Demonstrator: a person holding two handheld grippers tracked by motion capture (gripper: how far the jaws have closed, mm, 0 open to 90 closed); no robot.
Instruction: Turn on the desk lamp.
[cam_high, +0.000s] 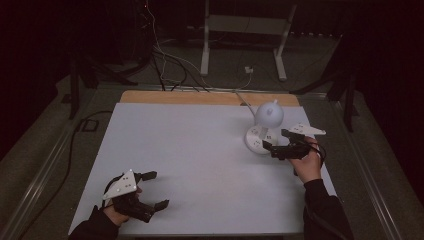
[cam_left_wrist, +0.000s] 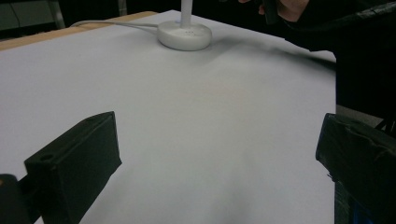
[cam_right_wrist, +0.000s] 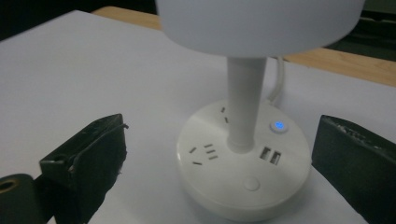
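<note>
A white desk lamp (cam_high: 268, 116) stands on the table's right half, its round base (cam_right_wrist: 243, 161) carrying sockets, USB ports, a lit blue button (cam_right_wrist: 279, 126) and a white button (cam_right_wrist: 251, 185). Its stem (cam_right_wrist: 244, 105) rises to a dome head (cam_right_wrist: 261, 23). My right gripper (cam_high: 276, 139) is open right beside the base, its jaws spread wide on either side of it without touching. My left gripper (cam_high: 154, 190) is open near the table's front left, nothing between its jaws. In the left gripper view the lamp base (cam_left_wrist: 184, 35) sits far off.
The white table top (cam_high: 200, 165) has a wooden strip (cam_high: 200, 98) along its far edge. The lamp's cord (cam_high: 242, 97) runs off the back. Cables (cam_high: 165, 60) and a white stand (cam_high: 245, 30) are on the floor beyond. A sleeve (cam_left_wrist: 355, 51) crosses the left gripper view.
</note>
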